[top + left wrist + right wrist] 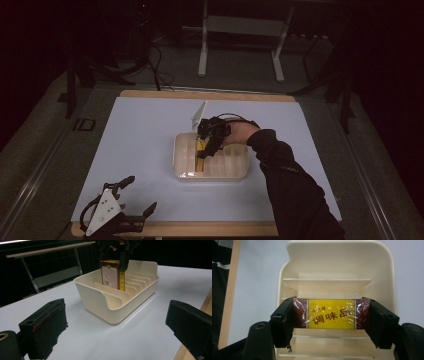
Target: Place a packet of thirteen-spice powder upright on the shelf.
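Note:
A cream slotted tray (pixel 240 176) sits on the white table, right of centre. My right gripper (pixel 202 157) reaches down into it from above, shut on a yellow and dark red seasoning box (pixel 201 154). In the right gripper view the box (pixel 330 313) lies crosswise, pinched at its two short ends above the tray's dividers (pixel 327 281). In the left gripper view the box (pixel 110 275) stands upright, its lower part between two dividers of the tray (pixel 112 307). My left gripper (pixel 143 192) rests at the table's near left corner, open with nothing between its jaws.
The white table cover (pixel 150 130) lies bare around the tray, with a wooden edge (pixel 200 229) along the front. A metal frame with two legs (pixel 202 50) stands on the floor beyond the table. The person's dark sleeve (pixel 290 190) crosses the right front.

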